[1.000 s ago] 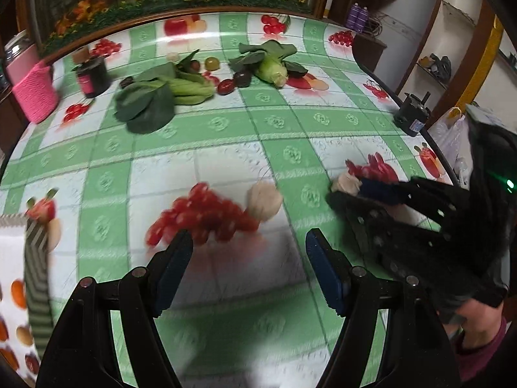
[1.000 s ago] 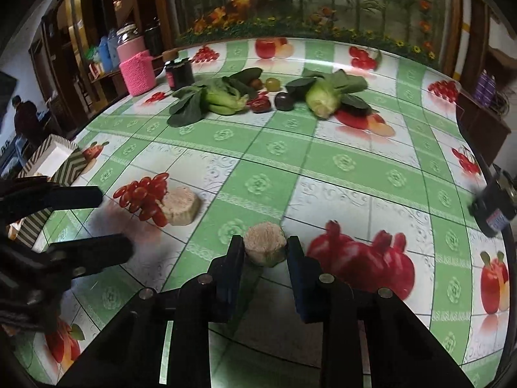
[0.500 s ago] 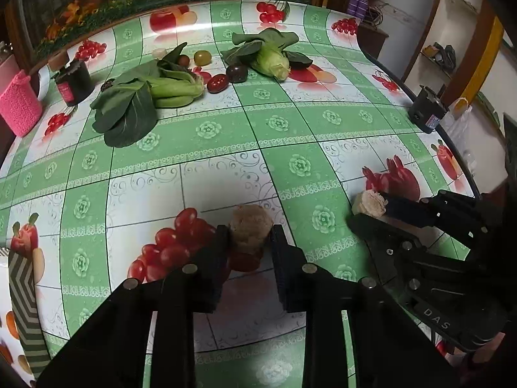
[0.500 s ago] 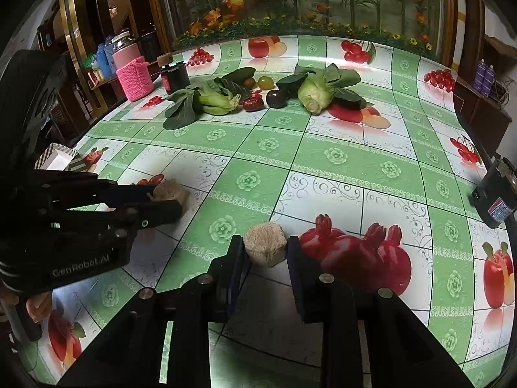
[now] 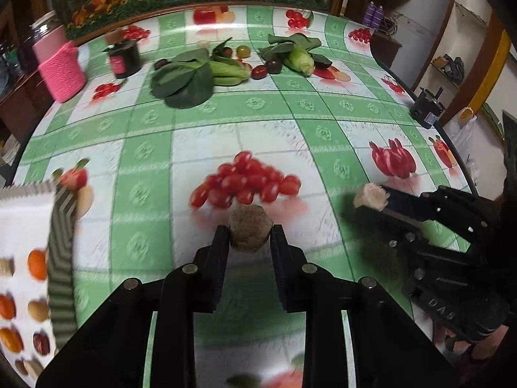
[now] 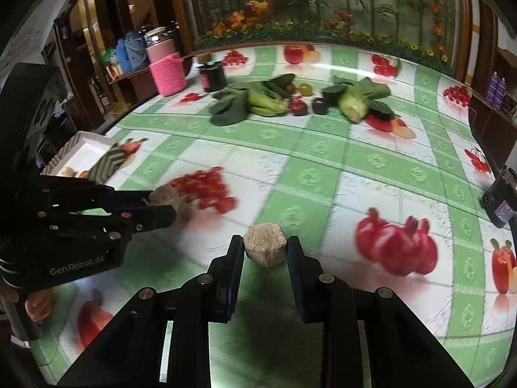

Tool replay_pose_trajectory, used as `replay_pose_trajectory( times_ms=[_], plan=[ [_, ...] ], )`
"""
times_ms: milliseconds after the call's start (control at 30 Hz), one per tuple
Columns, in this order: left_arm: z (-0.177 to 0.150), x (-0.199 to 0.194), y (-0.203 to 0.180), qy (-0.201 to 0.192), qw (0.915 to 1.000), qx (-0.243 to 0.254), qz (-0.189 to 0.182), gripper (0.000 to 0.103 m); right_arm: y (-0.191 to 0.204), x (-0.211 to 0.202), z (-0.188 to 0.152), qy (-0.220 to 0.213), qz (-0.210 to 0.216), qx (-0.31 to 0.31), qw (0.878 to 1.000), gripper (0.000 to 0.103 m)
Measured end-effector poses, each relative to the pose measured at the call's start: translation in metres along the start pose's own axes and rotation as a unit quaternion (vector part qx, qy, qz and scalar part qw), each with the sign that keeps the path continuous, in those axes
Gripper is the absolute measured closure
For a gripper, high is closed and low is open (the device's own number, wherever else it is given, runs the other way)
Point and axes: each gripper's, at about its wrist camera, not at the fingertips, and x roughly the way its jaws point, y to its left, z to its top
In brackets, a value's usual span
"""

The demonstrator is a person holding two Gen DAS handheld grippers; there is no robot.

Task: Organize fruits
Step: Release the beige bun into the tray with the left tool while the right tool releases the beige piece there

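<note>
Both grippers have something pinched at this point. The left gripper (image 5: 249, 233) has its jaws clamped on a brownish, rough, hexagon-shaped fruit piece (image 5: 249, 231), held above the green-and-white checked tablecloth with fruit prints (image 5: 258, 106). Just past it on the cloth sits a pile of small red cherry tomatoes (image 5: 245, 182), a bit motion-blurred. The right gripper (image 6: 265, 248) is likewise closed on a paler tan hexagonal fruit piece (image 6: 265, 247), also lifted off the cloth by the look of it.

From the right wrist view you can see the left one off to the side with its chunk right beside the tomatoes. On the left edge of the table there's a white box with a grey zigzag-striped rim (image 6: 84, 155); a few small round bits are inside, too blurry to name.

Far end of the table: two bunches of leafy green bok choy (image 5: 197, 76), a couple of dark plums (image 5: 274, 65), a black jar with a red label (image 5: 124, 58) and a container in a pink knitted sleeve (image 5: 61, 72).
</note>
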Motion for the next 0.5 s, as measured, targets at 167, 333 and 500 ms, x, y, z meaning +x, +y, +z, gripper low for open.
replay_pose_trajectory(
  times_ms=[167, 333, 500],
  plan=[
    [-0.018, -0.024, 0.014, -0.016, 0.9997, -0.013, 0.012, 0.080, 0.033, -0.003, -0.008, 0.000, 0.017, -0.011, 1.000, 0.075],
    [-0.035, -0.043, 0.031, -0.027, 0.9990, -0.025, 0.026, 0.080, 0.059, -0.008, -0.011, -0.005, 0.036, -0.012, 0.999, 0.075],
    [-0.053, -0.064, 0.054, -0.034, 0.9982, -0.040, 0.028, 0.080, 0.090, -0.013, -0.009, -0.012, 0.054, -0.026, 0.998, 0.075]
  ],
)
